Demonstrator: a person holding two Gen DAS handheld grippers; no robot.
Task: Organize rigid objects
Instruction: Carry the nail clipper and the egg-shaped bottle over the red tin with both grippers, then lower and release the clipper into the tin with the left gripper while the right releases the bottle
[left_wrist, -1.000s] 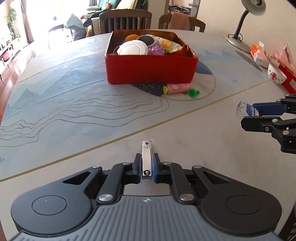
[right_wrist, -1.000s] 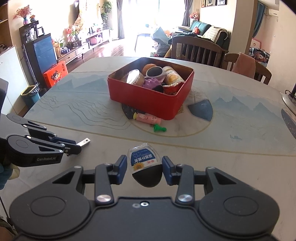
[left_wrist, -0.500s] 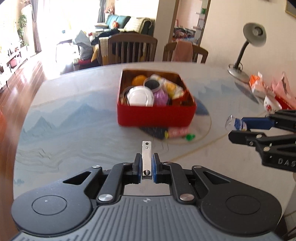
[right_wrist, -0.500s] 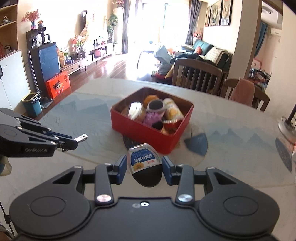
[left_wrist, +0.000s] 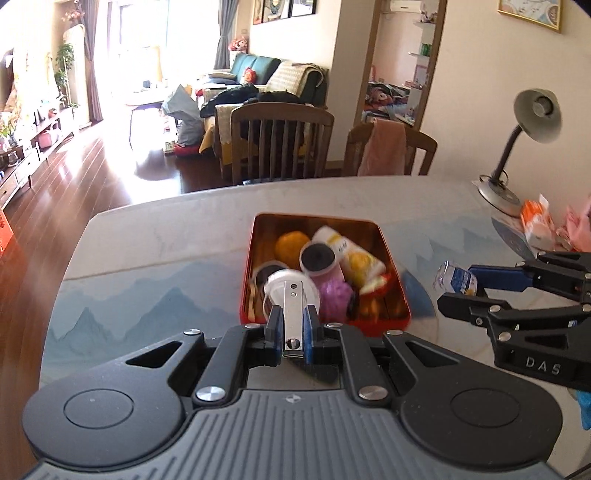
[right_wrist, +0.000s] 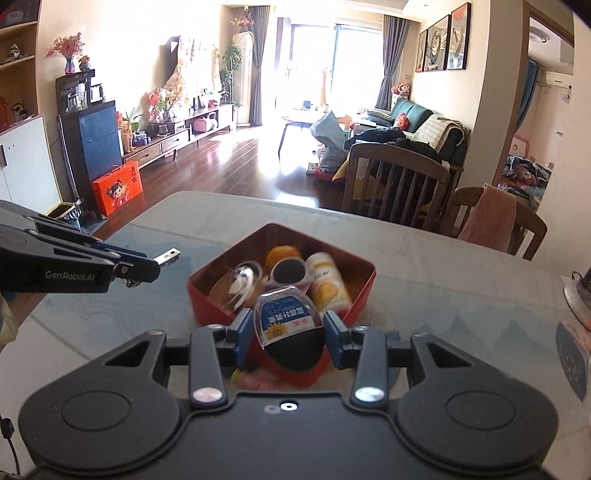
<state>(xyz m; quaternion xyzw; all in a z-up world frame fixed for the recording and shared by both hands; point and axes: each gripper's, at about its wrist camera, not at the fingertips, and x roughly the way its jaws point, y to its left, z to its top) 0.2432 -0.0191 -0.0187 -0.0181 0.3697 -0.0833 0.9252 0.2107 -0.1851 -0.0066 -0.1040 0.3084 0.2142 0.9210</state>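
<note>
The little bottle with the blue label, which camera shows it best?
The right wrist view: the little bottle sits close and centred between the right tongs, its blue label facing the lens, though upside down. The left wrist view shows the bottle only small and from the side, poking out of those tongs at the right edge.

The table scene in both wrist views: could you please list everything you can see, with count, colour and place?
table: one, pale with blue mountain print, under everything
tin: one, red, mid-table, filled with assorted small items
desk lamp: one, grey, table's far right
chairs: two, brown wood, behind table
nail clipper: one, silver, in left gripper
small bottle: one, clear, blue label, in right gripper
left gripper: shut on clipper
right gripper: shut on bottle
</note>
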